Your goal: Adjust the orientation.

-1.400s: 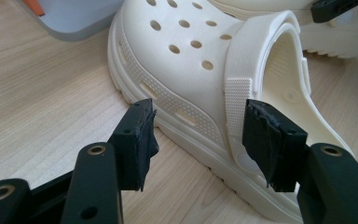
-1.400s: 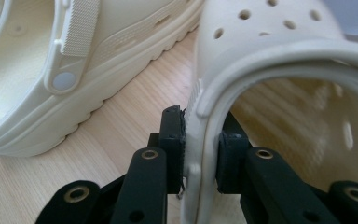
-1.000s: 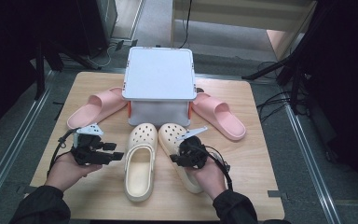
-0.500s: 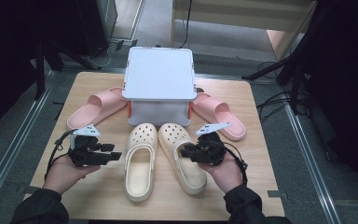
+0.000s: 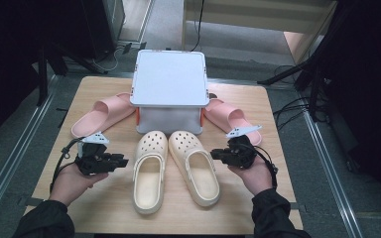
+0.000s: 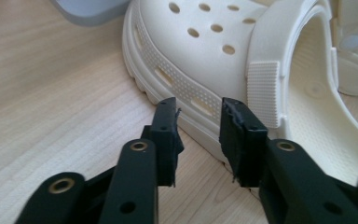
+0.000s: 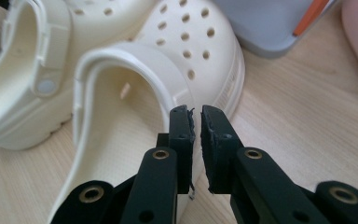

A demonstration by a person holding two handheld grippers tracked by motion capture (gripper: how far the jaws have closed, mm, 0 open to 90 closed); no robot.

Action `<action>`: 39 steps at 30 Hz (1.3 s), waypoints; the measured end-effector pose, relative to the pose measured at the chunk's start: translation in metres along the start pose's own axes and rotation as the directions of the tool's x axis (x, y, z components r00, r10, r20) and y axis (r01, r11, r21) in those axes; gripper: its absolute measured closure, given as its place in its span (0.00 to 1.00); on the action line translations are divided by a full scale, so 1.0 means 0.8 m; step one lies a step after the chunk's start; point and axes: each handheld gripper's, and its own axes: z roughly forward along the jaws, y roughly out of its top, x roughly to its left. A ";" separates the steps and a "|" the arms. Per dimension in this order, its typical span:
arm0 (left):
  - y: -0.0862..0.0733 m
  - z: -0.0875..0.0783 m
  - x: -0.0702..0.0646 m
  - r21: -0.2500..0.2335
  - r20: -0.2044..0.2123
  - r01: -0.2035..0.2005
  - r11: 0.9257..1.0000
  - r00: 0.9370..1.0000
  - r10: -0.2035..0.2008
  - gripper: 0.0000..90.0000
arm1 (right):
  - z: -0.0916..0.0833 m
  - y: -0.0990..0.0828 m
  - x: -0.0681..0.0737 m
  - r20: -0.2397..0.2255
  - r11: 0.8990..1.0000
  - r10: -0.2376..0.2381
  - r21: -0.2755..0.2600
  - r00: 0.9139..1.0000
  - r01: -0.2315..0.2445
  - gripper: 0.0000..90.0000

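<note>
Two cream clogs lie side by side, toes toward the box: the left clog (image 5: 149,173) (image 6: 205,60) and the right clog (image 5: 196,168) (image 7: 191,46). My left gripper (image 5: 121,161) (image 6: 198,116) sits just left of the left clog and points at its side. Its jaws have just been closing; a clear gap remains with nothing between them. My right gripper (image 5: 214,154) (image 7: 197,116) is beside the right clog's outer edge and points at its rim. Its jaws have also just been closing, down to a thin slit that holds nothing.
A white lidded box (image 5: 168,84) with orange latches stands at the back middle of the wooden table (image 5: 104,208). A pink slipper (image 5: 99,116) lies to its left and another pink slipper (image 5: 230,119) to its right. Dark floor and cables surround the table.
My right hand has moved to the right, from over the right clog to its outer side, and its jaws have narrowed. The left gripper's jaws have narrowed too; that hand stayed put.
</note>
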 end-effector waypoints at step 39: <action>0.004 0.059 -0.016 0.092 0.111 -0.004 0.996 0.994 -0.006 0.79 | 0.061 -0.007 -0.008 -0.004 0.988 -0.001 0.155 1.000 0.002 0.92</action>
